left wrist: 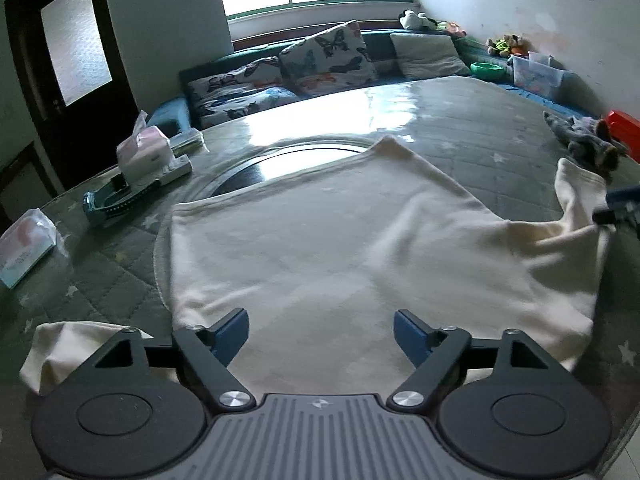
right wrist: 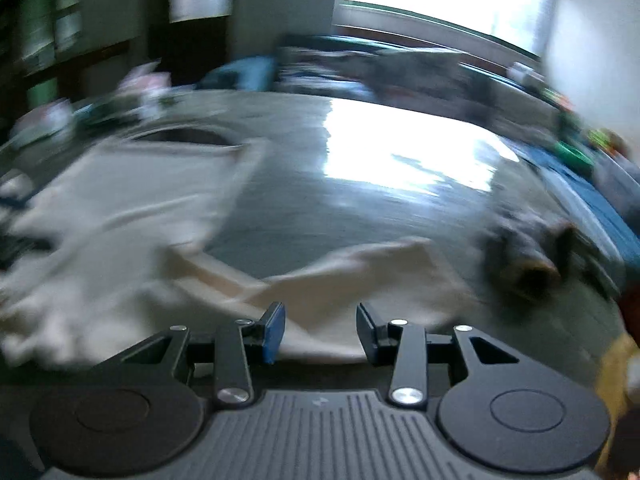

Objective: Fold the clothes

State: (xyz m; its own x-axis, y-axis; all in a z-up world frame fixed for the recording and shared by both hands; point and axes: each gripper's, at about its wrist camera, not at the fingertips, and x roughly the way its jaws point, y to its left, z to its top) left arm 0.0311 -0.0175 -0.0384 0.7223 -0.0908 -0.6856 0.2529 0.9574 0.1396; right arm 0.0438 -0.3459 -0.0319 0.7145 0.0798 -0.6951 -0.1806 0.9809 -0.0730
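Note:
A cream garment (left wrist: 340,240) lies spread flat on the round quilted table (left wrist: 480,120), one sleeve (left wrist: 68,344) at the near left and the other sleeve (left wrist: 580,192) at the right. My left gripper (left wrist: 320,334) is open just above the garment's near edge. In the blurred right wrist view, my right gripper (right wrist: 320,332) is open over the right sleeve (right wrist: 360,272), with the garment's body (right wrist: 120,208) to the left. The right gripper also shows at the right edge of the left wrist view (left wrist: 620,208), beside the sleeve.
Tissue packs (left wrist: 144,152) (left wrist: 24,248) and a teal tool (left wrist: 120,200) lie at the table's left. A grey plush toy (left wrist: 580,140) (right wrist: 528,248) and a red object (left wrist: 624,128) lie at the right. A cushioned bench (left wrist: 320,68) runs behind.

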